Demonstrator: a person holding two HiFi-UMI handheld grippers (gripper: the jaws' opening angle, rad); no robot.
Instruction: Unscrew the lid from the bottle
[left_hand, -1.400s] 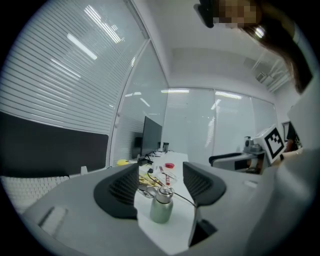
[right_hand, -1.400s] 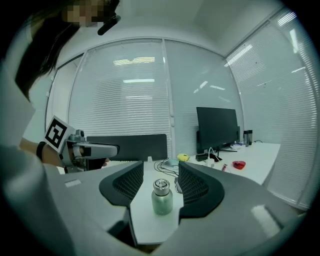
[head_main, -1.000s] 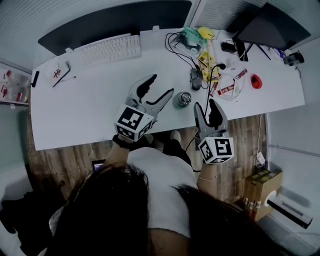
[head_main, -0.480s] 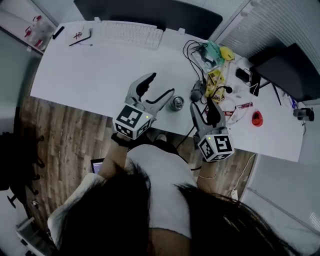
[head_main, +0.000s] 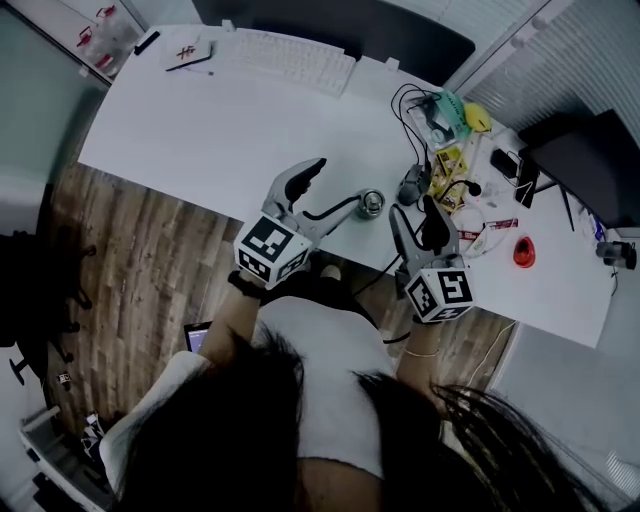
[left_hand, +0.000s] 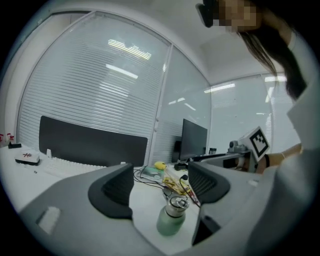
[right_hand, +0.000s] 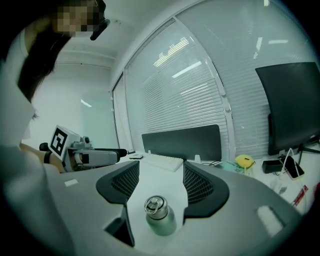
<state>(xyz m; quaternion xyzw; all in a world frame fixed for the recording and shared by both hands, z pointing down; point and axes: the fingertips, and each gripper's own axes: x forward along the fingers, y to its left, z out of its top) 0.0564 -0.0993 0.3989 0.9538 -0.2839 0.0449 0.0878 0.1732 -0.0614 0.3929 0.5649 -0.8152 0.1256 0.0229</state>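
Left gripper reaches over the near edge of a white bench. Its jaws stand wide apart, have just been opening further, and have nothing between their pads.

Just ahead of it stands a small bottle. It is upright and pale green, with a silver lid that has a little ring on top.

To the right, the right gripper also faces the bottle. Its jaws are spread too, have just been opening further, and are empty.

The bottle looks like stiff, smooth metal, so it is probably light, slippery and easy to tip or slide. A sound hold would be one gripper around the green body and the other across the lid's sides.

From above the bottle is small and only its top shows. Whether the left gripper's nearer tip touches it is unclear. The contents, the thread and how tight the lid sits cannot be seen.
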